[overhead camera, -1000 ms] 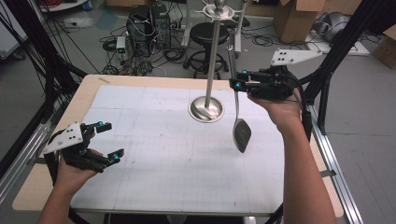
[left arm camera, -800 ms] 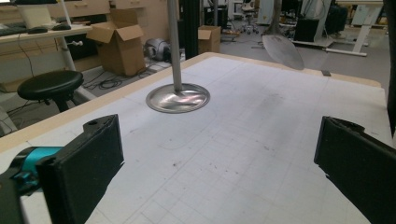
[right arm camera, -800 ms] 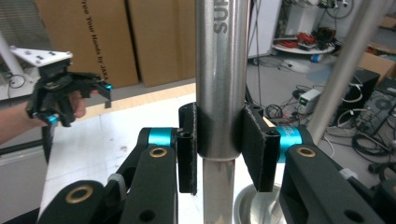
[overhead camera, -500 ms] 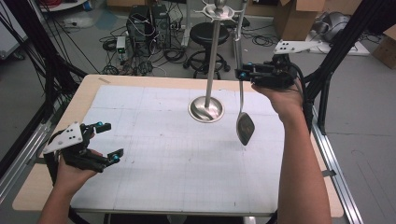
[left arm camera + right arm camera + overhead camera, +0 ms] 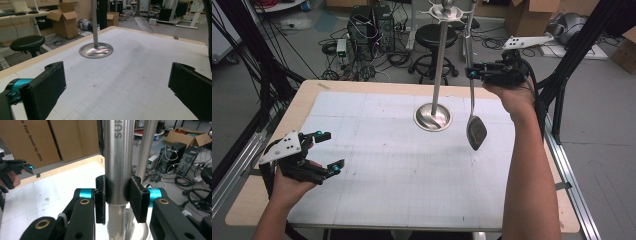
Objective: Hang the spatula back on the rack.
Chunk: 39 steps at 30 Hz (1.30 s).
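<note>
The jaws of the right gripper (image 5: 472, 73) pinch the handle of a steel spoon (image 5: 475, 131), which hangs bowl-down above the counter (image 5: 377, 185). Over the last second it has risen toward the hooks of the rack (image 5: 439, 60), so hanging looks near. The left gripper (image 5: 323, 151) rests apart, jaws spread.

In the right gripper view, the steel ladle handle (image 5: 117, 162) clamped between the jaws carries engraved capitals reading "SUP", the rest cut off at the top edge. The cardboard box (image 5: 27, 138) behind the table bears printed words, partly cropped: "e Your Hands by JAKA". Nothing else is legible.
</note>
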Each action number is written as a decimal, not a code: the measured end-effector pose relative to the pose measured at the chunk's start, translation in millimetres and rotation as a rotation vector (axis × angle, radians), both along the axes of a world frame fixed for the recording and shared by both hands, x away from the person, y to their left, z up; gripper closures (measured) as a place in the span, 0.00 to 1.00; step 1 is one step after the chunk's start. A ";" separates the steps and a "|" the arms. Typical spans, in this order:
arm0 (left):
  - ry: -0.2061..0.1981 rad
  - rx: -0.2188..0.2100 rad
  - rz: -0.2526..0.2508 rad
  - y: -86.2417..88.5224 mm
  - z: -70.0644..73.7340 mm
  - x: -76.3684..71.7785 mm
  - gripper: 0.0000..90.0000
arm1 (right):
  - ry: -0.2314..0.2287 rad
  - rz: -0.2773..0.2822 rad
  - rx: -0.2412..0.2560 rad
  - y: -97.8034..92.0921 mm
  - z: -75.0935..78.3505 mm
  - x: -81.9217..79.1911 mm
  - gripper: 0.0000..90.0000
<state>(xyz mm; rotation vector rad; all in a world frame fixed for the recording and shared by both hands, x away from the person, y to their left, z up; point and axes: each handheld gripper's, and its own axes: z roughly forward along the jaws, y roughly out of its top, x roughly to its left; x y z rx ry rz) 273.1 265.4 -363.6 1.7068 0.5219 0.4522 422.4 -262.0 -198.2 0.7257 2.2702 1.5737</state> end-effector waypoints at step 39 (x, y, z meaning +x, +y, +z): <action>0.011 -0.002 0.010 3.6 -3.8 -0.5 0.02 | 0.020 -0.055 -0.016 -1.9 2.9 32.6 0.77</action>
